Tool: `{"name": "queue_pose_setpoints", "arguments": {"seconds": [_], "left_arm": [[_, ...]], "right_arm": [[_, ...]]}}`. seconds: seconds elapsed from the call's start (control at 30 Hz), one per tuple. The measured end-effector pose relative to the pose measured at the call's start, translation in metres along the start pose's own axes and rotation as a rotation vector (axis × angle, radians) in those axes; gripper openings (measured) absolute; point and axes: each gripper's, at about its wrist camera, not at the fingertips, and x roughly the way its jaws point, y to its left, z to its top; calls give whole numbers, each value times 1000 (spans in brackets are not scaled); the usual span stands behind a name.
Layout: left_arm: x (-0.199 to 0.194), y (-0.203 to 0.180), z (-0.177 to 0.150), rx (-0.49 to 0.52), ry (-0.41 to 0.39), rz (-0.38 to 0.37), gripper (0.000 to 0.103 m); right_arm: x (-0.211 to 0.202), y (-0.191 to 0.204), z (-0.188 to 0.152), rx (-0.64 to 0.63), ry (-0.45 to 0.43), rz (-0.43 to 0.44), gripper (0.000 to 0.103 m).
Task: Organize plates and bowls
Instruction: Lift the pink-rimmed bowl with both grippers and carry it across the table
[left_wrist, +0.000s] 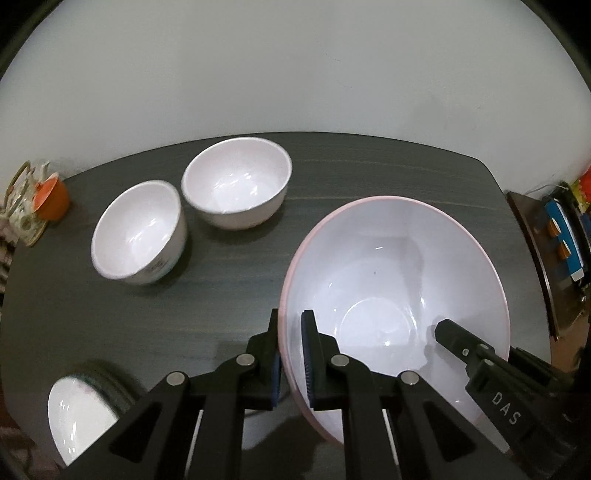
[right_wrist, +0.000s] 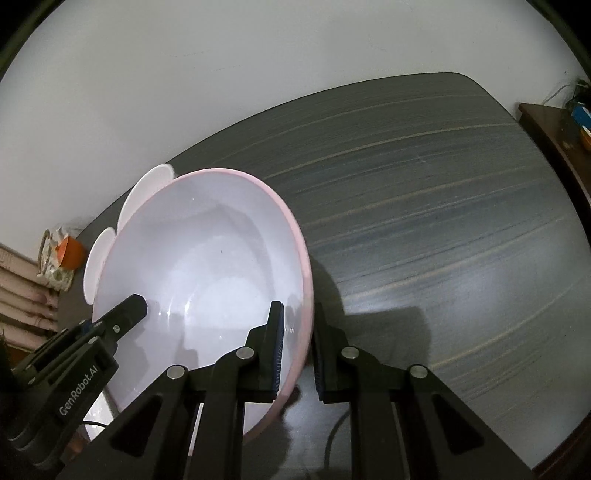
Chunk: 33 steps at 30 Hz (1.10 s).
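Hand-held grippers (left_wrist: 291, 354) (right_wrist: 299, 350) astride pink bowl (left_wrist: 399, 280) rim.

The right half of the desk (right_wrist: 443, 229) lies bare, with open passage up to the wall. The large pink-rimmed bowl (left_wrist: 399, 280) fills the middle, straddled at its left rim by the left hand-held gripper (left_wrist: 290, 354) and at its right rim by the right hand-held gripper (right_wrist: 299, 354). Two small white bowls (left_wrist: 236, 184) stand close together at the back left, with a strip of bare desk between them and the big bowl. A stack of plates (left_wrist: 74, 410) blocks the near left corner.
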Motion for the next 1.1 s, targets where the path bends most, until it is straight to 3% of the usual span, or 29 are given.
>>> {"name": "queue_pose_setpoints", "arguments": {"seconds": [0.43, 0.8, 1.1], "left_arm": [[-43, 42, -67, -55, 4, 15, 10], [-41, 58, -112, -88, 49, 17, 10], [-30, 58, -125, -84, 68, 27, 10]], "right_arm": [[-27, 40, -62, -39, 10, 31, 14], [-29, 52, -116, -83, 58, 31, 15], [-16, 55, -138, -93, 92, 18, 15]]}}
